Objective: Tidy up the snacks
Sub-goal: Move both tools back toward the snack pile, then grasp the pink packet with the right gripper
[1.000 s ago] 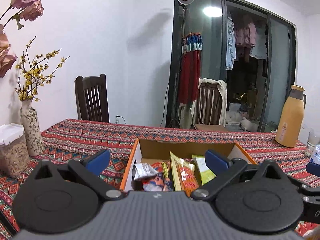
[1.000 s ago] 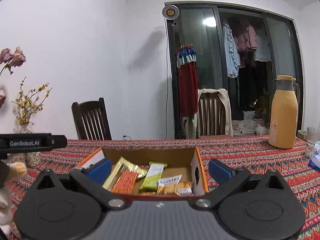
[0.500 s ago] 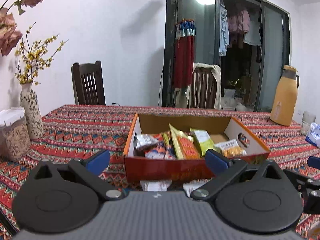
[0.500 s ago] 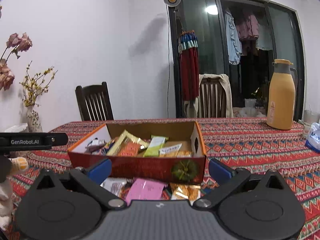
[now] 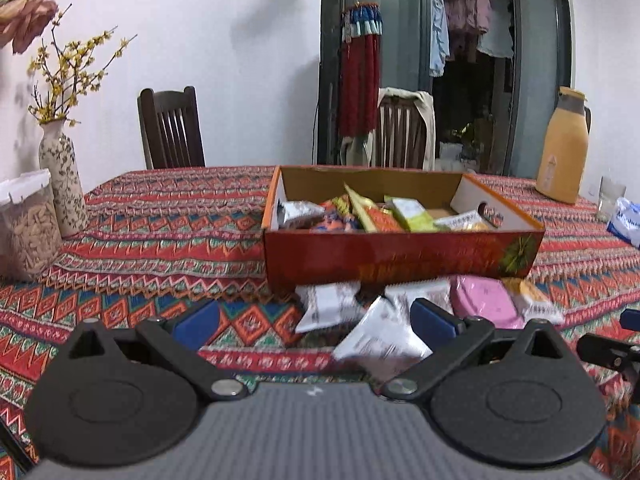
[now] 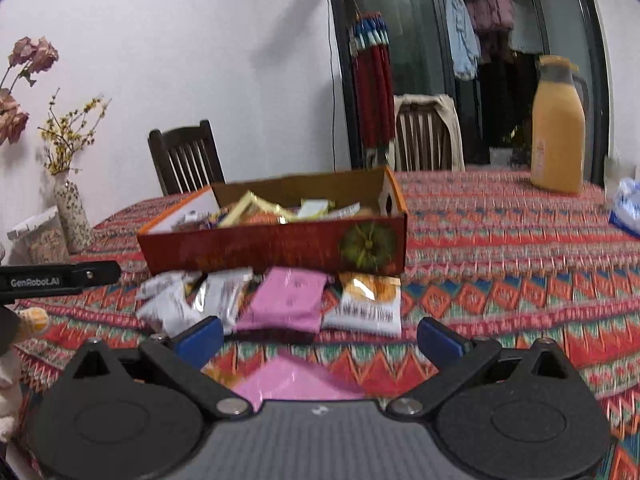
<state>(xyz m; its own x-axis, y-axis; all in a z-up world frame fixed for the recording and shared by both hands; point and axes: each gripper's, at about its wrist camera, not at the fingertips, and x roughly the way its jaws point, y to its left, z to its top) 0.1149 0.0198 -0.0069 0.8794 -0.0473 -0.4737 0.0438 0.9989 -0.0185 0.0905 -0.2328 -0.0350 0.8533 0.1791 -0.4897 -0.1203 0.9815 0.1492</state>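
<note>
Right wrist view: both tongs (image 6: 320, 340) (image 5: 316, 322) wide open, empty, loose snack packets (image 6: 288, 300) just ahead.

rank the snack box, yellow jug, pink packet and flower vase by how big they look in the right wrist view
1. snack box
2. yellow jug
3. pink packet, though it lies nearer the camera, so unsure against the jug
4. flower vase

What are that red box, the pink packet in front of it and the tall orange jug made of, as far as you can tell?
Box: likely printed cardboard; its inner walls are plain brown with a cut hand hole. Pink packet: probably thin plastic film, soft and creased with a slight sheen. Jug: matte orange body with a grey top, plastic or coated metal; the pictures don't settle which.
</note>
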